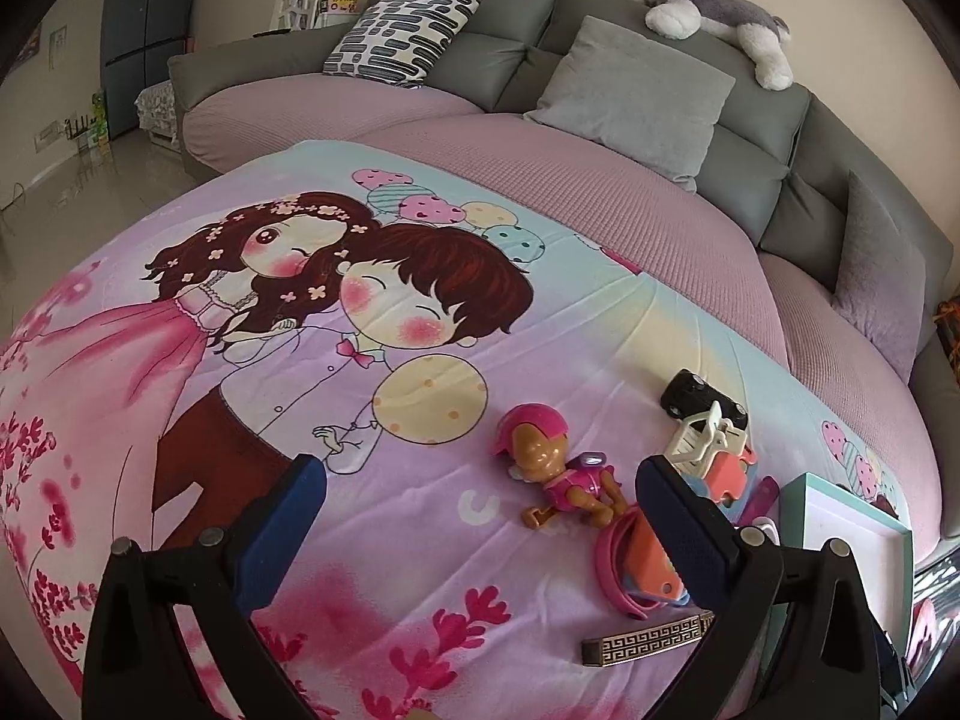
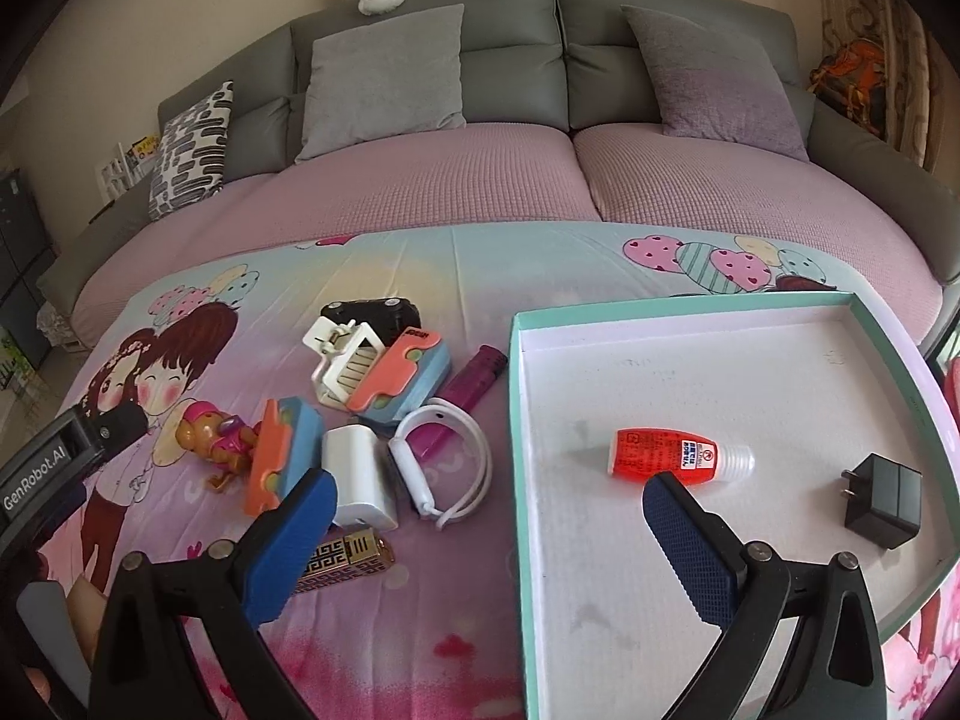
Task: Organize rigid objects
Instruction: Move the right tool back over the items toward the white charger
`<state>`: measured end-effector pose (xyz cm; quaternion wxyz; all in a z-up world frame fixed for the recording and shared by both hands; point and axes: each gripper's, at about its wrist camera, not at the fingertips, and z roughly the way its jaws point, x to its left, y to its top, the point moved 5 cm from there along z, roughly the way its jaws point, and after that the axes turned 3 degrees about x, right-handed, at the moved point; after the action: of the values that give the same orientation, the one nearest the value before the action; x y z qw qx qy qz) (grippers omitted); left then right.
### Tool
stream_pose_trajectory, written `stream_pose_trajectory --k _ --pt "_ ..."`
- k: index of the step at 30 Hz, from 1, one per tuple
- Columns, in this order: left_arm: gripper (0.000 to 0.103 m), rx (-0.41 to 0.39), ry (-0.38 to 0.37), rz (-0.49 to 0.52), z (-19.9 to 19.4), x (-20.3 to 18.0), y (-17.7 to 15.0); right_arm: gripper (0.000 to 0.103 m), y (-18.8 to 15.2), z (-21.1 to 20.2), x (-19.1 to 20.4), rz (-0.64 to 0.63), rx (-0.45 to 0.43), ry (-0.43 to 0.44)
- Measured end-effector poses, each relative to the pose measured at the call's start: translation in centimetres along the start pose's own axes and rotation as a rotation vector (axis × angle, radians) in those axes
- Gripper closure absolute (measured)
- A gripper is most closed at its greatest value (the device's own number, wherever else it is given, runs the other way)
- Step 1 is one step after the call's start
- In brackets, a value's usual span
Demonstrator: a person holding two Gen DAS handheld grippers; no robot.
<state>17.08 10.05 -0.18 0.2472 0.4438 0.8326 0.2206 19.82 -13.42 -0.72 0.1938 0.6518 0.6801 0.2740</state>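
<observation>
We see a soft printed cloth sheet [image 2: 420, 264] with a slight sheen, lightly creased, and behind it a matt waffle-textured sofa cover [image 2: 480, 180]. The tray [image 2: 516, 396] looks like matt card, its white floor smudged. The red bottle [image 2: 666, 459] in it is clear glossy plastic with a paper-like label; the black charger [image 2: 882, 501] is matt plastic. The toy figure [image 1: 558, 468] is shiny moulded plastic. The fingers [image 2: 690, 546] carry dimpled blue rubbery pads on matt black frames.
</observation>
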Motion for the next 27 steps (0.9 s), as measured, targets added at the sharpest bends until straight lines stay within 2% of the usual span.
stream_pose_trajectory --k 10,21,23,27 --pt "0.0 -0.019 0.006 -0.119 0.7 4.5 0.5 0.0 -0.4 0.6 1.6 -0.036 0.01 0.032" --pt "0.0 0.012 0.011 -0.108 1.9 4.9 0.0 0.0 -0.3 0.6 3.1 -0.035 -0.021 0.081" --pt "0.0 0.011 0.008 -0.101 2.1 4.7 0.0 0.002 -0.2 0.6 3.4 -0.038 -0.031 0.094" --pt "0.0 0.006 -0.033 -0.101 2.2 4.1 -0.1 0.017 -0.4 1.1 4.3 -0.057 -0.017 0.113"
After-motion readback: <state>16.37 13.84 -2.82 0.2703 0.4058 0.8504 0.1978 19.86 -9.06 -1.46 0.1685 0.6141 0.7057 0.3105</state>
